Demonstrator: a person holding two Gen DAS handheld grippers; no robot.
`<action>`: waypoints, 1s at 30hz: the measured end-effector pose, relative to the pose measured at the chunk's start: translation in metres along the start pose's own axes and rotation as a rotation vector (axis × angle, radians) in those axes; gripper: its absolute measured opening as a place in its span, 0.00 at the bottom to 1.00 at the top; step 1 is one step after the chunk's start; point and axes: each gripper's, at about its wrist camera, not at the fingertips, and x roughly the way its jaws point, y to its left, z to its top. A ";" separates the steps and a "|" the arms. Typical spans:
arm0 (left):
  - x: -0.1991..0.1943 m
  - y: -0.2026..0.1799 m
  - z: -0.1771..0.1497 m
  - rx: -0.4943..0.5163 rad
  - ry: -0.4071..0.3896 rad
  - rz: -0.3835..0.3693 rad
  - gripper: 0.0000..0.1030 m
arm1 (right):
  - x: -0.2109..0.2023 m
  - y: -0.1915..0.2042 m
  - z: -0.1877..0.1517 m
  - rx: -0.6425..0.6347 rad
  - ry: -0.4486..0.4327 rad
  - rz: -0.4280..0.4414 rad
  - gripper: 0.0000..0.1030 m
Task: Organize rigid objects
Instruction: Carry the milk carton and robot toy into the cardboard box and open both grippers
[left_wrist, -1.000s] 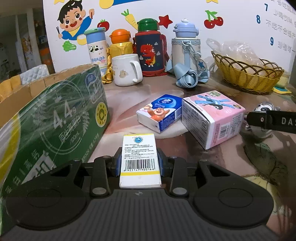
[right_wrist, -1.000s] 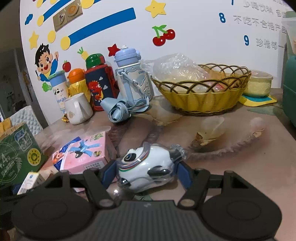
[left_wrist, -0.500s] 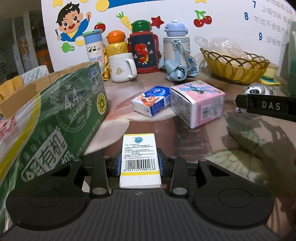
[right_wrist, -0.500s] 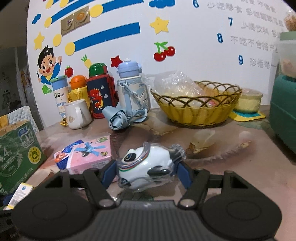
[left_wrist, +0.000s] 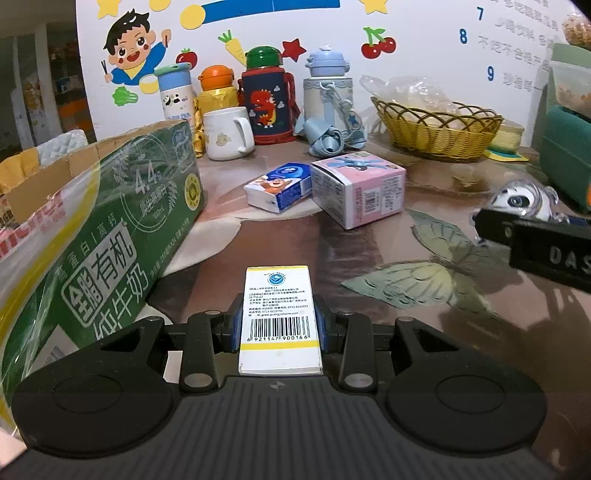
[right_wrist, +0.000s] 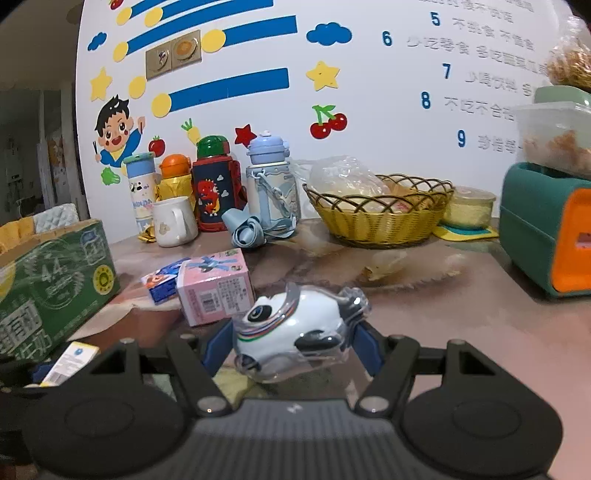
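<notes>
Carrying two items at once, both lifted off the table. Left gripper fingers narrow, clamped on a small white box, barcode up. Right gripper fingers set wider, gripping a wrapped panda toy between blue pads. Green carton sits open just left of the white box; likely the drop spot, though nothing confirms that. Left to sort, by my reading: pink box and blue pack, touching, mid-table. Neither held item is placed yet. Bottles, mug and basket stand along the wall, untouched.
</notes>
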 end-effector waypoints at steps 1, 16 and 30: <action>-0.002 0.000 -0.001 0.001 -0.003 -0.005 0.41 | -0.004 -0.001 -0.002 0.004 0.000 0.001 0.67; -0.067 -0.003 0.009 0.028 -0.082 -0.114 0.41 | -0.062 0.004 -0.025 0.026 0.048 -0.006 0.67; -0.134 0.041 0.036 0.025 -0.160 -0.161 0.41 | -0.114 0.036 -0.003 0.030 0.047 0.040 0.67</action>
